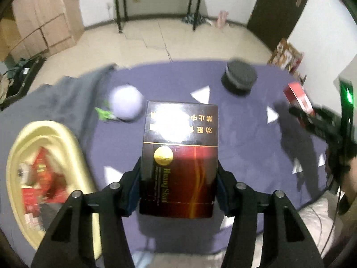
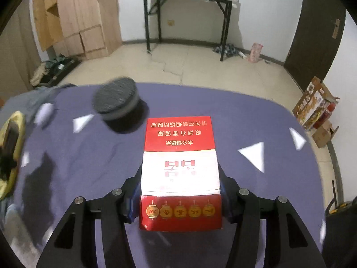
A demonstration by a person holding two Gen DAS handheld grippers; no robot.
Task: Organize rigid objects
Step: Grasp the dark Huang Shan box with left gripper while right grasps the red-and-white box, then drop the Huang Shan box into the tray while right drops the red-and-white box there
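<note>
Dark glossy rectangular box (image 1: 179, 156), gold-embossed seal on its face, is clamped flat between the left gripper (image 1: 178, 172) pads above the purple cloth tabletop (image 1: 245, 134). Red-and-white carton (image 2: 180, 174), smooth card, is clenched likewise in the right gripper (image 2: 180, 189). Beside them: a round dark puck-shaped container (image 2: 118, 102), a pale ball (image 1: 127, 102), possibly plastic, and a cream oval tub (image 1: 73, 147).

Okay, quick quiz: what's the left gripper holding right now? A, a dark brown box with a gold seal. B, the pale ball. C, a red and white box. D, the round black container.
A: in the left wrist view the dark brown box with the gold seal sits clamped between the left gripper jaws, while the round black container and the pale ball lie apart on the cloth.
</note>
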